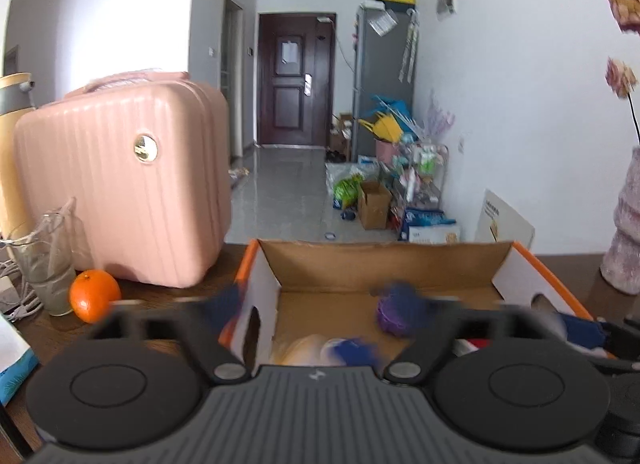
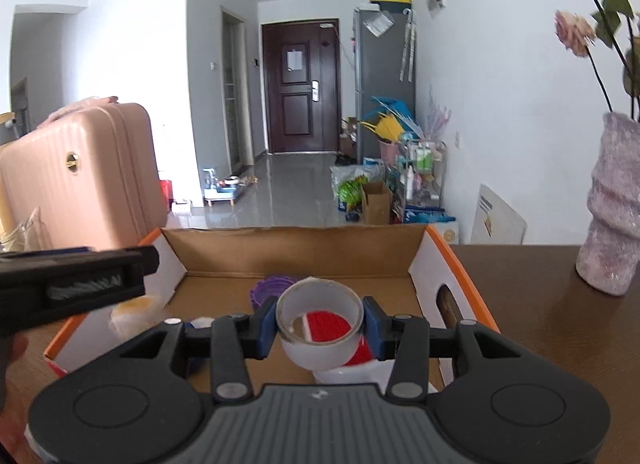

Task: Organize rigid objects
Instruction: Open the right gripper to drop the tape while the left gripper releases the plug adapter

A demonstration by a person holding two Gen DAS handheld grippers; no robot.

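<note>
Both grippers hover over the orange-edged cardboard box: right gripper clamps the translucent tape roll, ready to drop; left gripper is spread empty.

The left gripper fingers are smeared by blur. The purple item is indistinct, and a tape roll hides the red object

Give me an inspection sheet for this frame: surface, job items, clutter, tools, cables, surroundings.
Surface: dark wooden table.
Job's things: open cardboard box holding a purple ridged item; tape roll held above it.
Clutter: orange, glass, pink suitcase, pink vase.
Grippers: right tool shut on the tape roll; left tool open over the box, blurred.
Cables: white cord beside the glass.
Surroundings: hallway with dark door, grey fridge, floor clutter.
</note>
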